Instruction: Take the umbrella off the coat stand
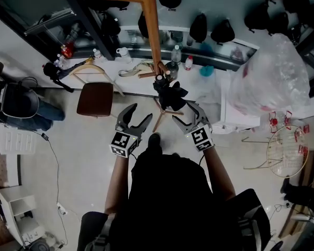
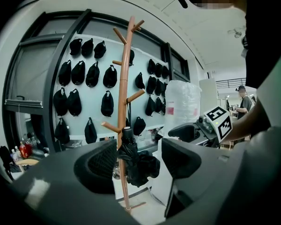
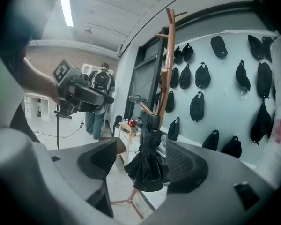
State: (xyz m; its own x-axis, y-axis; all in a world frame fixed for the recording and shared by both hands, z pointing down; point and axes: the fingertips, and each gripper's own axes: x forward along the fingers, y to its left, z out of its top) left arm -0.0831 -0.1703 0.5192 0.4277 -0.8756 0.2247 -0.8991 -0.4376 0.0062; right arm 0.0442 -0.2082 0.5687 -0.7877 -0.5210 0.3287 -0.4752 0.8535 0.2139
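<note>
A black folded umbrella (image 1: 170, 94) (image 2: 136, 162) (image 3: 148, 165) hangs from a low peg of the wooden coat stand (image 1: 150, 27) (image 2: 124, 97) (image 3: 165, 76). My left gripper (image 1: 135, 120) (image 2: 139, 165) is open, a little short of the umbrella and to its left, with nothing between its jaws. My right gripper (image 1: 184, 114) (image 3: 140, 165) is open too, close to the umbrella's right side; in the right gripper view the umbrella shows in the gap between the jaws, and I cannot tell whether they touch it.
A brown chair (image 1: 95, 98) stands left of the stand. A white counter (image 1: 209, 85) with bottles runs behind it, under a wall of black bags (image 2: 91, 74). A big clear plastic bag (image 1: 272, 75) and a wire rack (image 1: 288, 150) are at the right. A person (image 3: 98, 97) stands far off.
</note>
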